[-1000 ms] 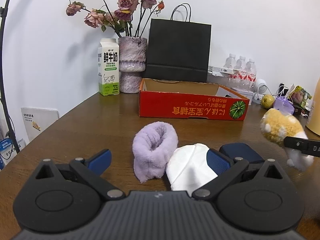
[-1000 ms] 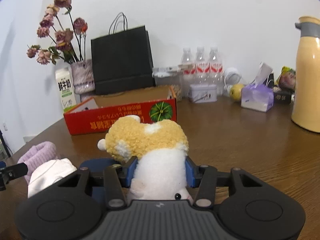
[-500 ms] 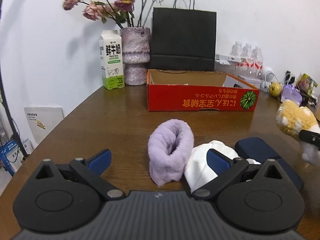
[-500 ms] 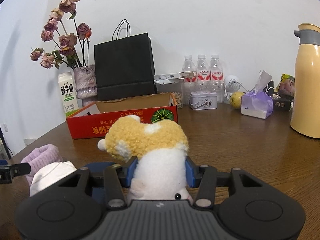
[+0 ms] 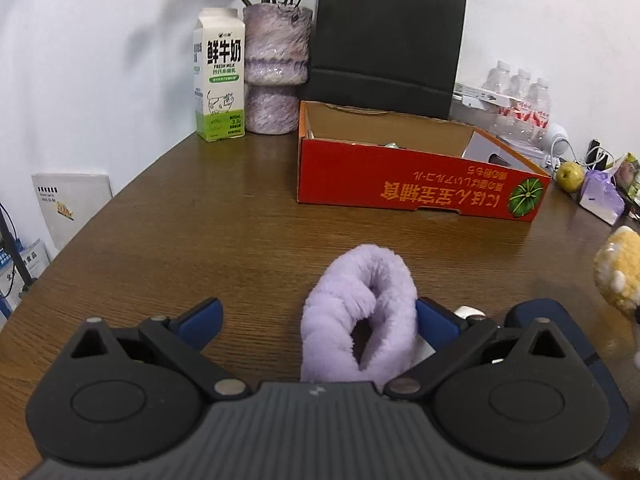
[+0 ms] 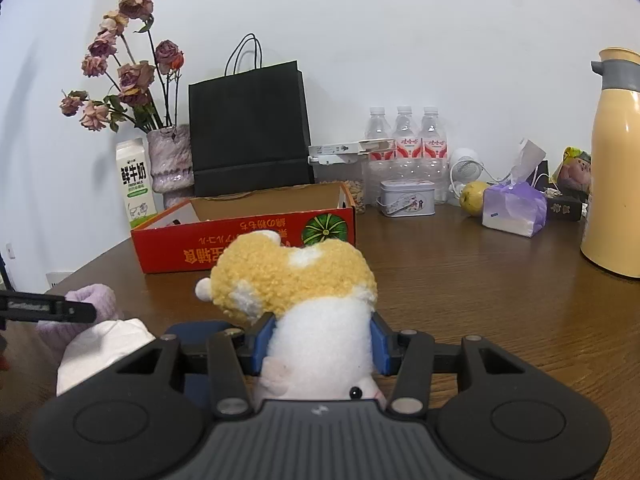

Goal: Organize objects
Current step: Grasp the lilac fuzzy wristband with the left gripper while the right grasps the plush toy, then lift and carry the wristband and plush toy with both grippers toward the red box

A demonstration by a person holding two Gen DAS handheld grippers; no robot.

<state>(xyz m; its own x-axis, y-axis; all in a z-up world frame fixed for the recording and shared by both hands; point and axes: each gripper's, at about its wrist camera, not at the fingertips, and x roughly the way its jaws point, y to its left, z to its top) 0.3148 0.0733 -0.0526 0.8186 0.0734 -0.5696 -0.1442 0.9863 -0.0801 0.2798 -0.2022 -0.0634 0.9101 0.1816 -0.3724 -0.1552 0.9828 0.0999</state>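
Observation:
My left gripper (image 5: 318, 316) is open, its jaws wide on either side of a fluffy lilac roll (image 5: 360, 316) that lies on the wooden table; the roll sits against the right finger (image 5: 434, 322). A white cloth bundle (image 6: 100, 346) and a dark blue case (image 5: 560, 328) lie right of it. My right gripper (image 6: 320, 344) is shut on a yellow-and-white plush toy (image 6: 304, 292), held above the table; the toy also shows at the right edge of the left wrist view (image 5: 618, 276). An open red cardboard box (image 5: 416, 188) stands behind.
A milk carton (image 5: 219, 76), fuzzy vase (image 5: 276, 72) with dried roses and black paper bag (image 5: 384, 40) line the wall. Water bottles (image 6: 404, 152), a tin (image 6: 407, 197), an apple (image 6: 472, 198), a tissue pack (image 6: 514, 210) and a yellow thermos (image 6: 616, 168) stand at right.
My left gripper has moved forward and to the right, so the lilac roll now lies between its open fingers. The right gripper has risen slightly with the plush toy still held.

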